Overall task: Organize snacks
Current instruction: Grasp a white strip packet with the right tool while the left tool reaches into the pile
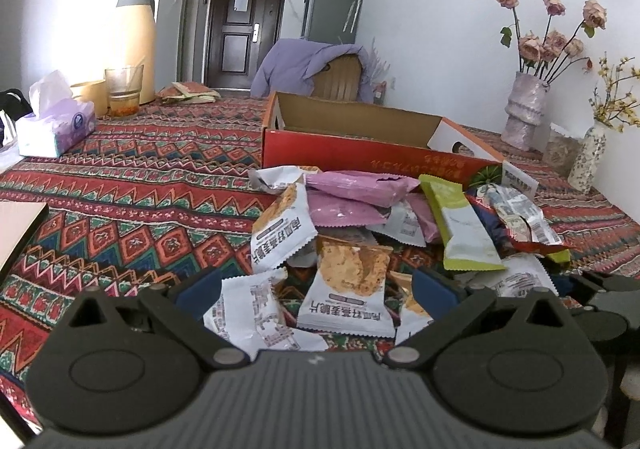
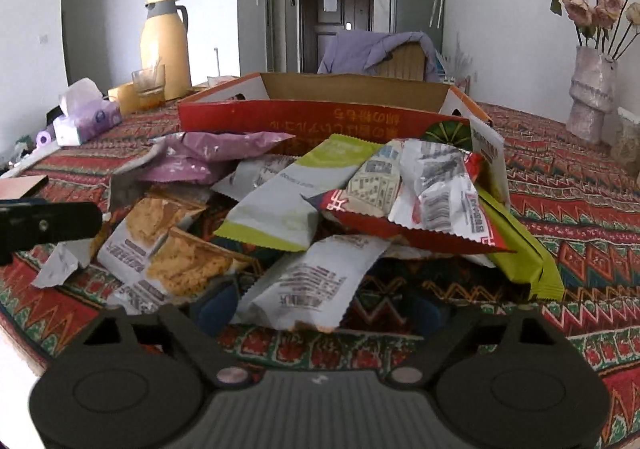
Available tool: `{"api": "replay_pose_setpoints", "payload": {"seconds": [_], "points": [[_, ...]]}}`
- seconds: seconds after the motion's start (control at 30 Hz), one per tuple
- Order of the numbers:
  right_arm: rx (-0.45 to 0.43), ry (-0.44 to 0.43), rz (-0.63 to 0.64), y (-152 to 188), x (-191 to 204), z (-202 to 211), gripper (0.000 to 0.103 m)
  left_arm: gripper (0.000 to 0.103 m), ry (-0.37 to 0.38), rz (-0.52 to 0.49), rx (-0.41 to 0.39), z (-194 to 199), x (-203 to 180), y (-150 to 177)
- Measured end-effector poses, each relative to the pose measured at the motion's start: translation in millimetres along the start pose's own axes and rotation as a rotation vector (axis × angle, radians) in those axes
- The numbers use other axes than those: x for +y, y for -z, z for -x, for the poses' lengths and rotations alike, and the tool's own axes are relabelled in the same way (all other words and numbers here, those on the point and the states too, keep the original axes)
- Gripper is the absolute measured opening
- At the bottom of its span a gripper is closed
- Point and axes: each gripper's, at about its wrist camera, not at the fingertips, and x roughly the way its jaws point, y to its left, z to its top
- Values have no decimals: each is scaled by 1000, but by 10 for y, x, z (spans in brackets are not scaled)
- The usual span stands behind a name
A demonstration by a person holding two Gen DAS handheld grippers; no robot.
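**Both grippers at the near edge of the snack pile, nothing picked yet**

I am at the start of a pick. The snacks lie in a loose heap on the patterned tablecloth (image 1: 132,185), and the red cardboard box (image 1: 360,147) sits just beyond the heap, open at the top and, as far as I can see into it, holding nothing. I judge the box to be where the packets should go.

My left gripper (image 1: 316,291) points forward and down at the near side of the heap. Its jaws stand wide apart, with a white oat-crisp packet (image 1: 346,293) between them, but the blue pads (image 1: 200,291) do not press on it; I hold nothing. Behind it lie pink packets (image 1: 352,189) and a green-edged bar (image 1: 460,225).

My right gripper (image 2: 320,309) is tilted down the same way, a little to the right of the left one, whose dark finger shows at the left edge of my right view. Its jaws are also wide, and a white packet with printed text (image 2: 312,285) lies between them, untouched as far as I can tell. A red and silver packet (image 2: 416,201) rests on top of the heap, farther in.

Next, I would close one gripper on the packet already between its pads, taking only that one wrapper, then lift it clear and carry it over the near wall of the box. The packets overlap, so neighbours may drag along.
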Motion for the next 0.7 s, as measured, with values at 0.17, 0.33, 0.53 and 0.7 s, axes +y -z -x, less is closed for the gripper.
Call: {"api": "replay_pose_setpoints", "payload": {"seconds": [0.17,0.33,0.53,0.7], "points": [[-42,-16,-3,24,-33,94,36,103,-4,4,6,0,10,6],[-87,-12,-1,42,-77,189,23,103,-9,3,11,7,12,13],[-159,0,26,62,-76,389,15,103,-32,18,29,25,55,17],[-202,20,2,16,-144,495,14,103,-89,29,57,5,108,11]]}}
